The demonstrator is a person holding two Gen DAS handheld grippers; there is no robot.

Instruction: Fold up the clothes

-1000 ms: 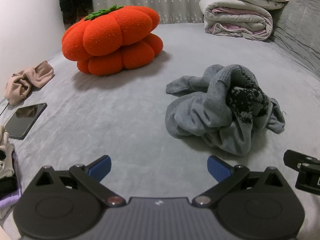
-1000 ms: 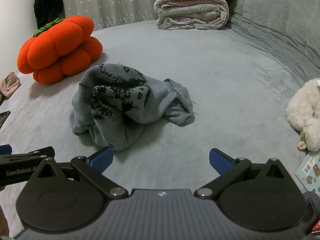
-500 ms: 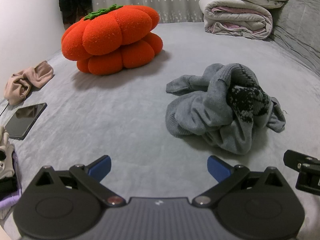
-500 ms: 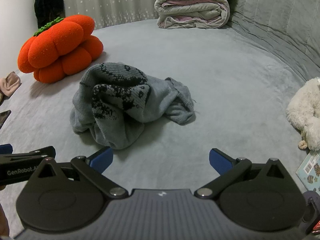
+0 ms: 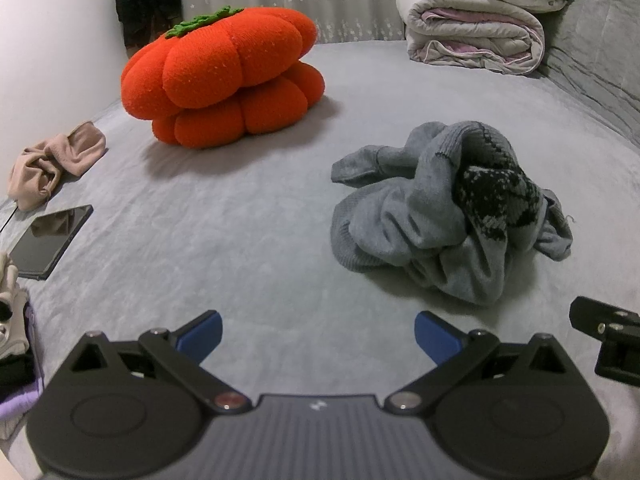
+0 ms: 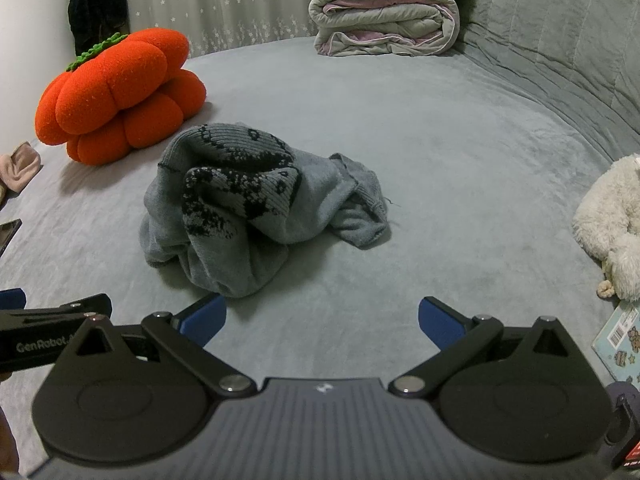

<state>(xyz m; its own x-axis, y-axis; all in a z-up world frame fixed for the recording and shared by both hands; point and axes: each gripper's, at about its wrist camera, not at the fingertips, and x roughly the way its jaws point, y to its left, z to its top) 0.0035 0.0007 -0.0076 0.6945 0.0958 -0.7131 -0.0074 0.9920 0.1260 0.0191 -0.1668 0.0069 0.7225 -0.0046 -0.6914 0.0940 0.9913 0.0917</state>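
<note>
A crumpled grey knit sweater with a black pattern (image 5: 448,208) lies in a heap on the grey bed; it also shows in the right wrist view (image 6: 256,204). My left gripper (image 5: 318,336) is open and empty, hovering short of the heap, which lies ahead to its right. My right gripper (image 6: 322,318) is open and empty, with its left fingertip just short of the heap's near edge. The right gripper's body (image 5: 608,340) shows at the right edge of the left view, and the left gripper's body (image 6: 52,328) at the left edge of the right view.
An orange pumpkin cushion (image 5: 224,76) sits at the back left. Folded quilts (image 5: 476,32) are stacked at the back. A beige cloth (image 5: 52,160) and a tablet (image 5: 48,240) lie at the left. A white plush toy (image 6: 612,224) and a booklet (image 6: 620,344) lie at the right.
Both grippers have crept slightly forward toward the sweater. Both stay open. The sweater has not moved.
</note>
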